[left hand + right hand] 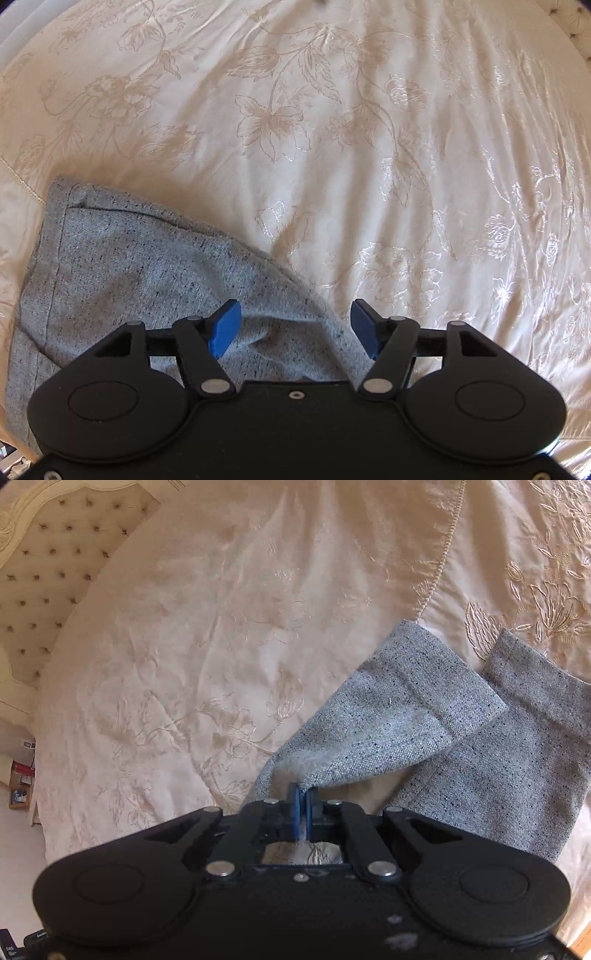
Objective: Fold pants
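Cream bedspread [332, 155] with embroidered flowers, spread over a bed with a tufted headboard [48, 554] at the far left of the right wrist view. Grey speckled pants [129, 273] lying on the bedspread, both hemmed leg ends [424, 686] fanned apart in the right wrist view. Left tongs [295, 328] hovering over a rumpled edge of the fabric, blue pads [223, 328] spread wide, nothing pinched between them. Right tongs [303, 808] clamped tight on a bunched fold of the pants, one leg drawn up into a peak at the pads. Possibly boxes [22, 782] on the floor at the left edge, too small to make out.
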The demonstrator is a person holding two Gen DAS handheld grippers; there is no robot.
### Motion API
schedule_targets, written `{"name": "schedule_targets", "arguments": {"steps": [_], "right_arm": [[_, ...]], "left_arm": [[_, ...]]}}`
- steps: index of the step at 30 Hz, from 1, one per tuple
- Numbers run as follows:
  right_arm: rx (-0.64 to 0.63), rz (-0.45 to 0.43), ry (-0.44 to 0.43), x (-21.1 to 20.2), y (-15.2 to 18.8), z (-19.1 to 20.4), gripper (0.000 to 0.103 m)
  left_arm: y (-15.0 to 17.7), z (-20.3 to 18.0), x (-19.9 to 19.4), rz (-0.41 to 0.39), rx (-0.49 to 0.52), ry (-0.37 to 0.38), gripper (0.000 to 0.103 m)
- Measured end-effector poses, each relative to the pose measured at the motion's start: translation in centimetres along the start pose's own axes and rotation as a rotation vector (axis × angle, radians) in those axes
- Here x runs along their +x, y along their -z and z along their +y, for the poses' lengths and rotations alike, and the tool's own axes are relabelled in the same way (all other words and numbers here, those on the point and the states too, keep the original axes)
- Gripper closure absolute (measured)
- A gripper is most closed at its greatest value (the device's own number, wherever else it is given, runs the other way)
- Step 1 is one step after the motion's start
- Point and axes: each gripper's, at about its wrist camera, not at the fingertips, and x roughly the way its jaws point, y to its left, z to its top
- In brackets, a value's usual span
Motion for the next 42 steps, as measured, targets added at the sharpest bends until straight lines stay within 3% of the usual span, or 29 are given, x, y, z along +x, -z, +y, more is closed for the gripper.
{"name": "schedule_targets", "arguments": {"steps": [6,7,8,9,10,12,15,19,22,25,28,31,34,38,42], "right_arm": [[-0.024,-0.012,0.029,-0.3,0.6,0.4,0.098],[-0.027,-0.012,0.032,-0.3,0.6,0.4,0.098],[-0.031,-0.013,0.038,-0.4,0.7,0.5,0.098],[-0.035,-0.014,0.044,-0.3,0.7,0.6,0.098],[-0.041,-0.014,0.049,-0.3,0.6,0.7,0.098],[-0.06,-0.008,0.062,-0.2,0.2,1.1,0.098],[-0.101,-0.009,0.048,-0.4,-0.7,2.2,0.098],[-0.17,-0.056,-0.026,-2.2,-2.1,4.4,0.098],[-0.232,-0.128,-0.11,-5.8,-2.5,5.3,0.098],[-0.286,-0.144,-0.153,-9.4,-1.8,3.8,0.098],[-0.286,-0.088,-0.127,-10.4,-0.1,0.2,0.099],[-0.272,0.014,-0.01,-8.3,2.4,-4.4,0.099],[-0.261,0.107,0.074,-5.2,4.2,-7.8,0.099],[-0.28,0.127,0.086,-4.3,5.1,-9.0,0.099],[-0.365,0.053,0.003,-7.1,4.2,-7.2,0.099]], "left_arm": [[-1.7,-1.7,4.6,0.14,0.065,-0.071,0.034],[-1.7,-1.9,5.4,0.164,0.08,-0.088,0.038],[-1.5,-2.0,6.2,0.187,0.086,-0.096,0.044],[-1.4,-1.7,6.8,0.205,0.074,-0.078,0.076],[-1.3,-1.4,7.0,0.217,0.047,-0.049,0.093],[-1.1,-0.7,5.9,0.18,0.005,-0.013,0.096],[-0.4,-0.6,2.5,0.09,0.032,0.024,0.097],[2.0,0.1,-5.3,-0.094,0.071,0.096,0.098],[5.9,2.4,-10.9,-0.207,0.07,0.169,0.098],[11.1,5.6,-13.7,-0.249,0.065,0.176,0.098],[16.3,8.2,-12.1,-0.174,0.037,0.106,0.097],[20.1,9.6,-6.8,-0.043,-0.023,0.006,0.098],[22.4,10.0,-2.0,0.028,-0.064,-0.072,0.098],[21.8,9.3,-0.6,0.02,-0.101,-0.101,0.098],[20.8,7.6,-3.5,-0.099,-0.044,-0.075,0.098]]}}
